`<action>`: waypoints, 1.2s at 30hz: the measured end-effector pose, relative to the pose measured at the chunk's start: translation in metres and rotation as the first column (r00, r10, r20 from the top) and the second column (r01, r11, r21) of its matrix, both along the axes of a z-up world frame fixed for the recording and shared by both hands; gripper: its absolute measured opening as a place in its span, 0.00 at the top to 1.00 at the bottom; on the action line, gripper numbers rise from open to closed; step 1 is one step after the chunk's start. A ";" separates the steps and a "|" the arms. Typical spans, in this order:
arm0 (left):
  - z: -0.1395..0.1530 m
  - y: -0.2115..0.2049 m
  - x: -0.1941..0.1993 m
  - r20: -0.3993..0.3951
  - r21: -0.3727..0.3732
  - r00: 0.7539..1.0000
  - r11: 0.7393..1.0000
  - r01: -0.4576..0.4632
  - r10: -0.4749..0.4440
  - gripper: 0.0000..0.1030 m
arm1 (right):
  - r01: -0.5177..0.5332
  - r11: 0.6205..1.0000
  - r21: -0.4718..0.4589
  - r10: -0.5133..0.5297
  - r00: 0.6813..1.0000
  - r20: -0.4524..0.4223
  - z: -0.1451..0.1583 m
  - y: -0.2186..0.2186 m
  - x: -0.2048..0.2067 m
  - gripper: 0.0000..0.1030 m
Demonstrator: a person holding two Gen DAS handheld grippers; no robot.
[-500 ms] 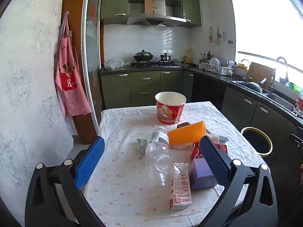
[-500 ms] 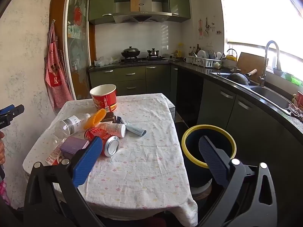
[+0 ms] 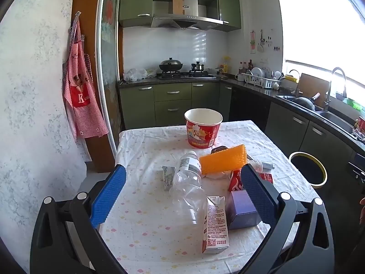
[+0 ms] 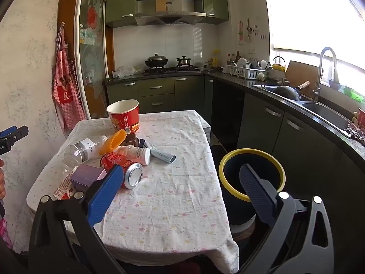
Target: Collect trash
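Trash lies on the clothed table: a clear plastic bottle, a milk carton, a purple box, an orange foam piece, a red can, a white tube and a red paper bucket. My left gripper is open and empty, above the table's near end, around the bottle in view. My right gripper is open and empty, over the table's right edge. The yellow-rimmed bin stands on the floor right of the table.
Green cabinets and a dark counter with a sink run along the right and back. A red apron hangs on the left wall. The bin also shows in the left wrist view.
Both grippers have stayed open; the views have barely shifted. Nothing on the table moved.
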State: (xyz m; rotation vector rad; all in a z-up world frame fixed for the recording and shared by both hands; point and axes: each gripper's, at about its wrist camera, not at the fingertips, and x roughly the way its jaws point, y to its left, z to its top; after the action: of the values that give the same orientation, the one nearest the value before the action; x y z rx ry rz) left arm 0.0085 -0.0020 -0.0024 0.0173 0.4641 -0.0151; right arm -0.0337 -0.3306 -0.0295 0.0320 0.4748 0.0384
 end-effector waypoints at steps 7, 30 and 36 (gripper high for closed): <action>0.002 -0.001 -0.001 0.003 -0.003 1.000 1.000 0.004 -0.004 0.04 | 0.004 1.000 0.000 -0.004 1.000 -0.005 -0.004 0.002 0.003 0.06; -0.002 -0.004 0.004 -0.011 0.002 1.000 1.000 0.015 -0.015 0.04 | 0.006 1.000 0.005 -0.006 1.000 -0.012 -0.007 0.001 0.005 0.06; -0.002 -0.004 0.004 -0.013 -0.001 1.000 1.000 0.019 -0.019 0.04 | 0.006 1.000 0.006 -0.006 1.000 -0.013 -0.009 0.002 0.006 0.06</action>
State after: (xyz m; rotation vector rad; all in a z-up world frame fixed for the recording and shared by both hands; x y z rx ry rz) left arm 0.0122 -0.0058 -0.0042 0.0210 0.4773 -0.0345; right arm -0.0279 -0.3290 -0.0381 0.0400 0.4876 0.0338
